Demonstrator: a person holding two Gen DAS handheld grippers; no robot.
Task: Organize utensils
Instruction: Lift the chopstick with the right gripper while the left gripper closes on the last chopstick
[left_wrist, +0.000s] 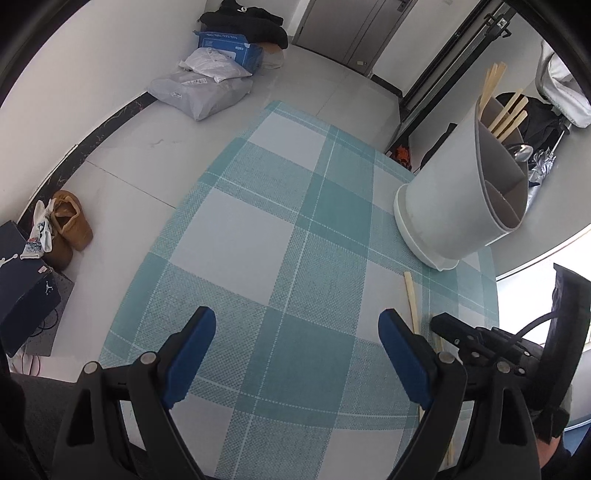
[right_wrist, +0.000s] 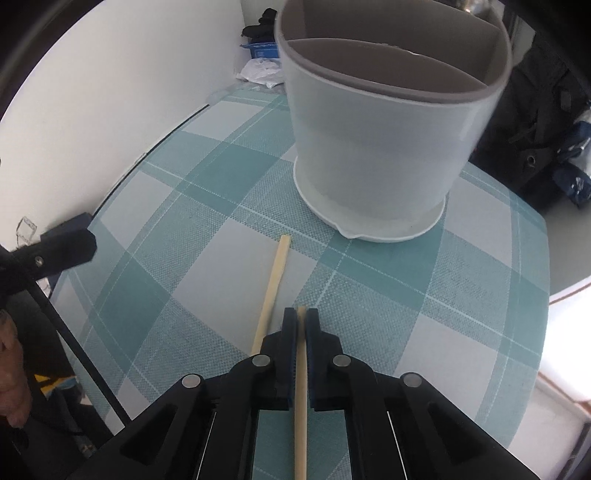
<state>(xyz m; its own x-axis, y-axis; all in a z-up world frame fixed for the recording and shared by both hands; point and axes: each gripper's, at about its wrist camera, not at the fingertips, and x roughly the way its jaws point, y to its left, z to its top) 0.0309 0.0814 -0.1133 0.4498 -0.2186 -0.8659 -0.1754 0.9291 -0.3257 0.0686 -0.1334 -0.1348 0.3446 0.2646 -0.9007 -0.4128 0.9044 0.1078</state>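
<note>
A white divided utensil holder (left_wrist: 450, 206) stands on the teal plaid placemat (left_wrist: 280, 258), with several wooden chopsticks (left_wrist: 506, 110) and a metal spoon (left_wrist: 521, 152) in it. It also shows in the right wrist view (right_wrist: 376, 147). My right gripper (right_wrist: 301, 321) is shut on a wooden chopstick (right_wrist: 301, 398) low over the mat. A second chopstick (right_wrist: 271, 291) lies on the mat just left of it, and shows in the left wrist view (left_wrist: 410, 299). My left gripper (left_wrist: 297, 332) is open and empty above the mat, left of the right gripper (left_wrist: 461, 336).
The mat covers a small table with its edges near on the left and right. On the floor are brown shoes (left_wrist: 68, 225), a dark box (left_wrist: 22, 284), and bags and parcels (left_wrist: 207, 85) by the wall. A black bag (right_wrist: 535, 122) sits behind the holder.
</note>
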